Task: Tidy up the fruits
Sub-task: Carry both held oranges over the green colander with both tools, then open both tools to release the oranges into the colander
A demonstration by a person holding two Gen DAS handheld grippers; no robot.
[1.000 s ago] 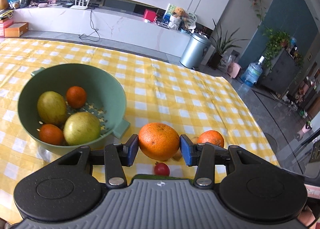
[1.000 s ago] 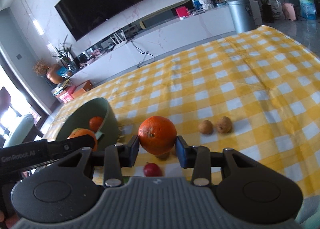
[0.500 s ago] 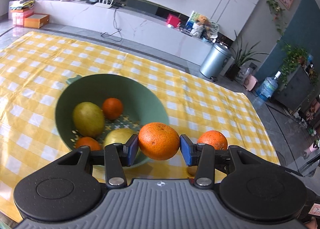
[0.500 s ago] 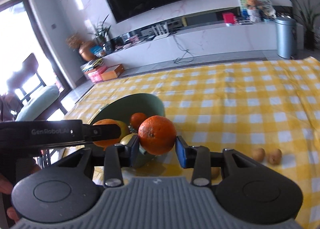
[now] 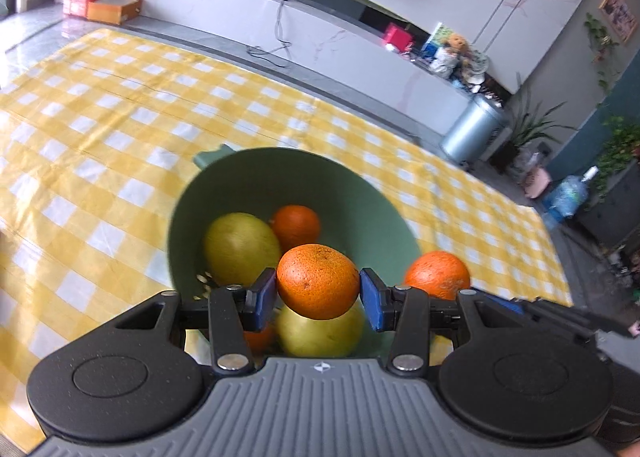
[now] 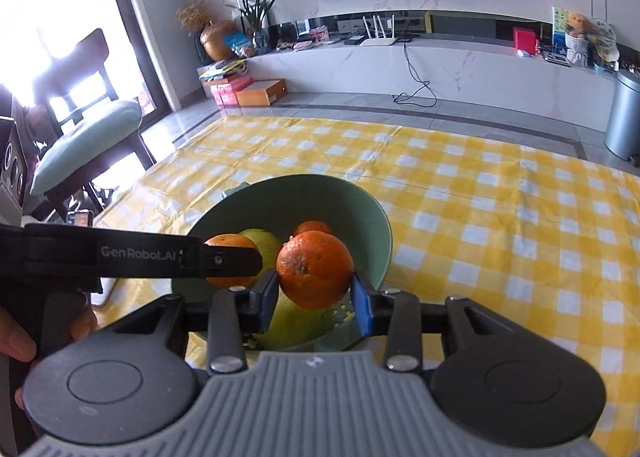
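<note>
My left gripper [image 5: 318, 295] is shut on an orange [image 5: 318, 281] and holds it over the green colander bowl [image 5: 360, 193]. The bowl holds two yellow-green pears [image 5: 240, 247] and smaller oranges [image 5: 297, 226]. My right gripper [image 6: 315, 299] is shut on another orange [image 6: 315, 269], above the bowl's [image 6: 360, 213] near rim. That second orange shows at the right in the left wrist view [image 5: 438, 275]. The left gripper's side [image 6: 140, 255] crosses the right wrist view, its orange [image 6: 230, 247] partly hidden behind it.
The bowl sits on a yellow checked tablecloth [image 6: 500, 197]. A chair with a cushion [image 6: 84, 137] stands at the table's left. A white marble bench [image 6: 440, 69] and a metal bin [image 6: 624, 113] are beyond the table.
Both grippers have carried their oranges left from the open cloth to above the bowl. The small fruits on the cloth have dropped out of view.
</note>
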